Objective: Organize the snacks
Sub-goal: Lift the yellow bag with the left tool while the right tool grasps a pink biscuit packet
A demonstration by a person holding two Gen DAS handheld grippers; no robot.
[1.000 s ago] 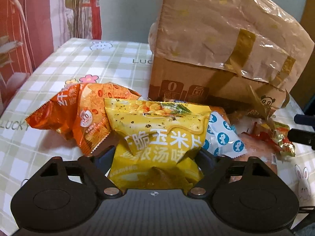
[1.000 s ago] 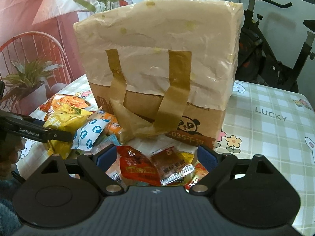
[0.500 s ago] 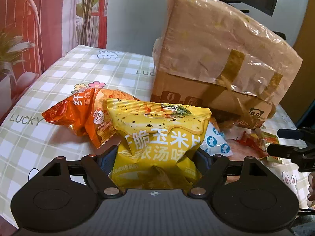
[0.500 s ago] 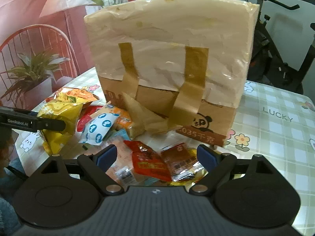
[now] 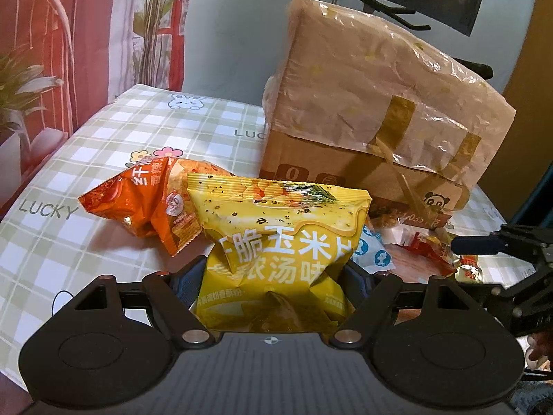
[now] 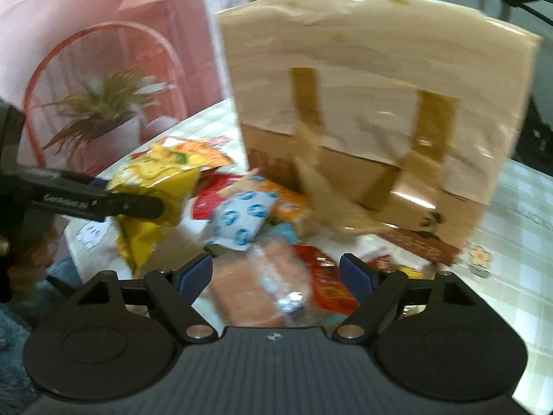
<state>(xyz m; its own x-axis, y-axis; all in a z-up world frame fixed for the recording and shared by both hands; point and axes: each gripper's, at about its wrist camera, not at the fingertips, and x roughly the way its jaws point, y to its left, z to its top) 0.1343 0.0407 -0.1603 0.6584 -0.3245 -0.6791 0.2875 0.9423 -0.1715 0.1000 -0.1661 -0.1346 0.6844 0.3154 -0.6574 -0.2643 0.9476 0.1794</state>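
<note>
The yellow bag (image 5: 280, 252) is held clear of the table (image 5: 114, 131) by the left gripper (image 5: 273, 276), while the right gripper (image 6: 276, 273), its jaws having just narrowed, is poised unclamped over loose snacks (image 6: 262, 276) awaiting sorting beside the box (image 6: 373, 110).

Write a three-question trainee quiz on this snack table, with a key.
1. True or false: the left gripper is clamped on the yellow bag.
2. What lies just left of that bag in the left wrist view? A) orange bag B) bottle C) plate
3. Fill in: the pile of snacks lies in front of a taped cardboard ____.

Key: 1 true. 2 A, the orange bag. 3 box.
</note>
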